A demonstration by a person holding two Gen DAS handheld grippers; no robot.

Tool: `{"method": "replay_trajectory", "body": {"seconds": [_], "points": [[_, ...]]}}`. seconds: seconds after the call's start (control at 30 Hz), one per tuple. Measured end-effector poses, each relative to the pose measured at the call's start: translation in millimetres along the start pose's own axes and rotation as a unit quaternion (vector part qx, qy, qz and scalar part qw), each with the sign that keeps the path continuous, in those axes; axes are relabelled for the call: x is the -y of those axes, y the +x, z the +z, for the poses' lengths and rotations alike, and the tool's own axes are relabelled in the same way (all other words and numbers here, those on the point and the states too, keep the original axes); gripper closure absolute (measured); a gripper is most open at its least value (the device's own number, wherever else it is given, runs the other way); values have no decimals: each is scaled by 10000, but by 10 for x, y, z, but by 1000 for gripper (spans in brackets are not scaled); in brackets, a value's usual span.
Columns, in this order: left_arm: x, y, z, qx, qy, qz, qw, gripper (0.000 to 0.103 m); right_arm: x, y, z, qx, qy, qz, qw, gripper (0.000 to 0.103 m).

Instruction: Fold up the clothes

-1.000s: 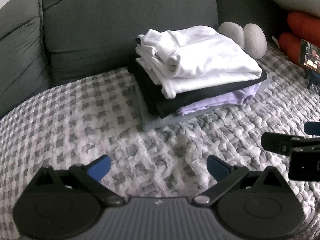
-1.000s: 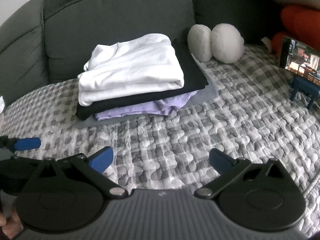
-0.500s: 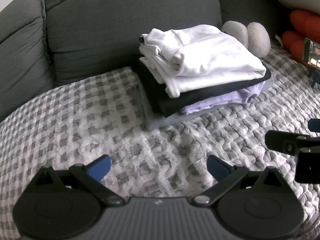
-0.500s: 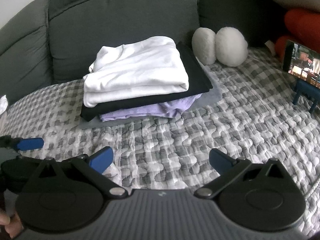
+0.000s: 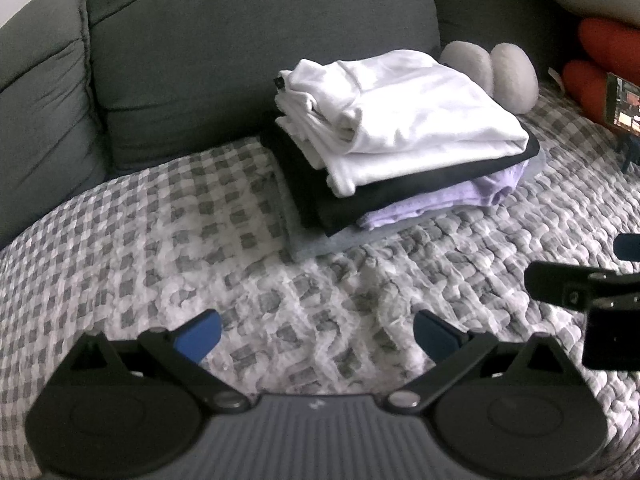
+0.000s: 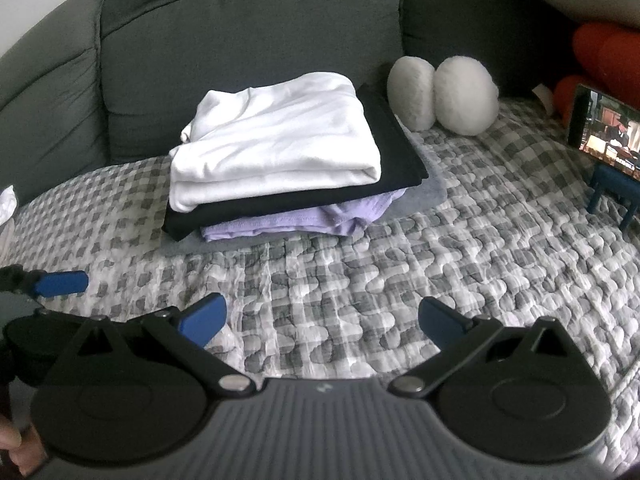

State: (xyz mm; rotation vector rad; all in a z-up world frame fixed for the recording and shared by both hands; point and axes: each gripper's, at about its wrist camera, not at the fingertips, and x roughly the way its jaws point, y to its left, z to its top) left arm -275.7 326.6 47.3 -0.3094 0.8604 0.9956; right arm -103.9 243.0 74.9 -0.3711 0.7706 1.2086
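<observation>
Hovering both grippers, left and right, spread wide and empty, we have the clothes stack straight ahead, nearer right.

we have open quilt ahead; the folded stack, two round cushions and phone block beyond.

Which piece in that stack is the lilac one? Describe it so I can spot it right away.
Start at the dark grey sofa backrest and drop to the pile of folded clothes on the checked quilt. The lilac garment is third down, under the white top and the black piece, above a grey layer. It is the only purple item.
</observation>
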Motion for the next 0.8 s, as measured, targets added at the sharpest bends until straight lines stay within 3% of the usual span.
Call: {"method": "replay_trajectory", "body": {"seconds": [0.8], "points": [[15,2,-4,-4,32,13,10000,1,-23,13,5,-19,-54,4,10000,0]]}}
